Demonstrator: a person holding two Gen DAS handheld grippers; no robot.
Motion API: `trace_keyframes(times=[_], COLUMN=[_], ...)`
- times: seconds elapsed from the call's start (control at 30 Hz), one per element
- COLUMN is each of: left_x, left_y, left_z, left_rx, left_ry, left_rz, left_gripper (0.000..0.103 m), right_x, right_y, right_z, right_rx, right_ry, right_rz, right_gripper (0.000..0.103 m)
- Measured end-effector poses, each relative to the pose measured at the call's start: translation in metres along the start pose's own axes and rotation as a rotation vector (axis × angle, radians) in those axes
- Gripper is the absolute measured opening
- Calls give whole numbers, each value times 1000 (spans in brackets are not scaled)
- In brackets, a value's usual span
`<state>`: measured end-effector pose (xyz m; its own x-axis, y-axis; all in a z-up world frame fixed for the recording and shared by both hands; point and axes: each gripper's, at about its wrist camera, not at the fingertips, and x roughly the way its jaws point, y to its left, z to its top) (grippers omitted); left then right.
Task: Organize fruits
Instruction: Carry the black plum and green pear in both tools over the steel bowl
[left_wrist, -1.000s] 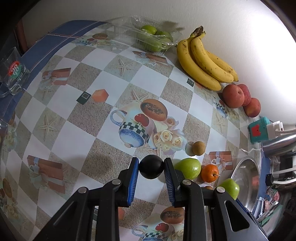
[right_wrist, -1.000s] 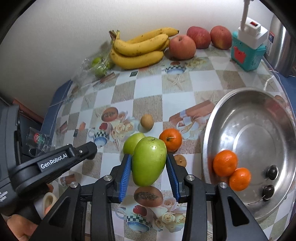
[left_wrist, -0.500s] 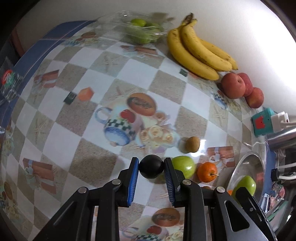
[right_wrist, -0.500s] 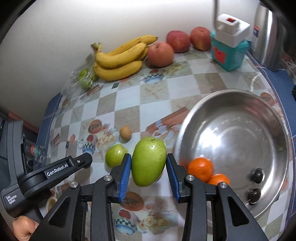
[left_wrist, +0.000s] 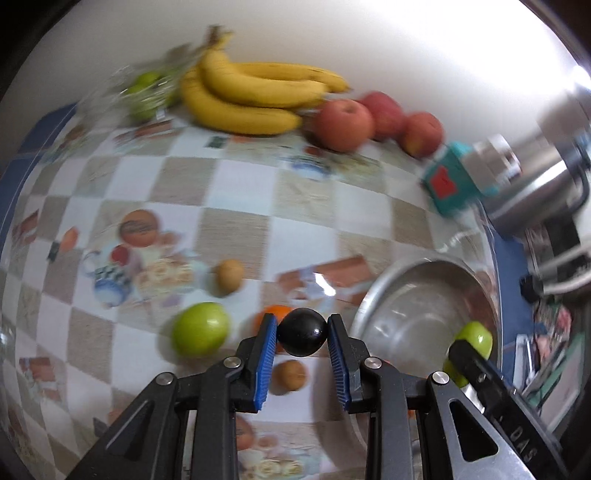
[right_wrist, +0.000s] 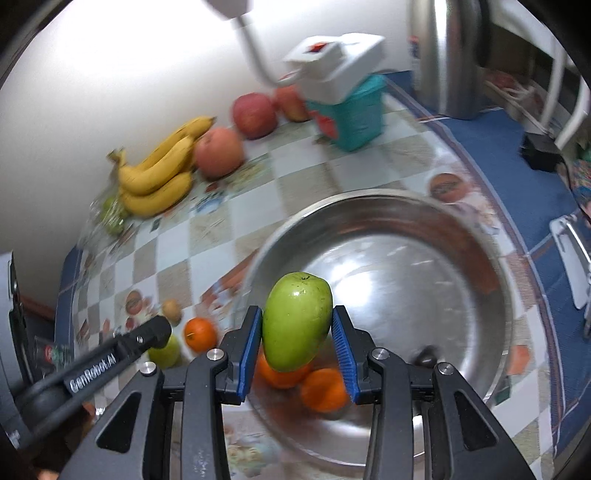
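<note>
Right claw, green mango clamped, now over steel bowl; left claw gripping dark plum.

The bowl is polished, mirror-bright metal. The tablecloth looks like smooth, printed plastic sheeting. The dark plum and the green mango have glossy, smooth skins.

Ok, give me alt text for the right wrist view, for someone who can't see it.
The right gripper holds a green mango-shaped fruit above a steel bowl that already contains oranges. Behind on the checkered tablecloth lie bananas and red apples; the left gripper's tip shows at lower left.
</note>
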<state>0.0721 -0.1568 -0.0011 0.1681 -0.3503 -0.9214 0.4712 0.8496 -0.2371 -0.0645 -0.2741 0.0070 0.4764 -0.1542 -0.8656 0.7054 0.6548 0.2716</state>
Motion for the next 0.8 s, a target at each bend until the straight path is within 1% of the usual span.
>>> trace_keyframes(times=[0.2, 0.4, 0.5, 0.63, 0.73, 0.8], left_x=[13, 14, 18, 25, 29, 33], left_y=[-41, -72, -80, -83, -85, -86], left_z=[-8, -13, -13, -16, -18, -20], left_rx=[105, 211, 250, 271, 290, 296], left_ry=[10, -27, -58, -58, -66, -57], left_rz=[-33, -46, -44, -51, -53, -54], left_gripper=[30, 30, 30, 30, 30, 30], right_x=[-9, -12, -7, 3, 12, 18], right_y=[-42, -76, -83, -84, -84, -85], right_z=[6, 8, 9, 8, 6, 4], right_rx=[92, 164, 178, 179, 180, 187], right_ry=[-28, -49, -47, -43, -32, -21], right_rz=[-46, -99, -113, -91, -96, -96], right_gripper=[40, 40, 40, 40, 40, 40])
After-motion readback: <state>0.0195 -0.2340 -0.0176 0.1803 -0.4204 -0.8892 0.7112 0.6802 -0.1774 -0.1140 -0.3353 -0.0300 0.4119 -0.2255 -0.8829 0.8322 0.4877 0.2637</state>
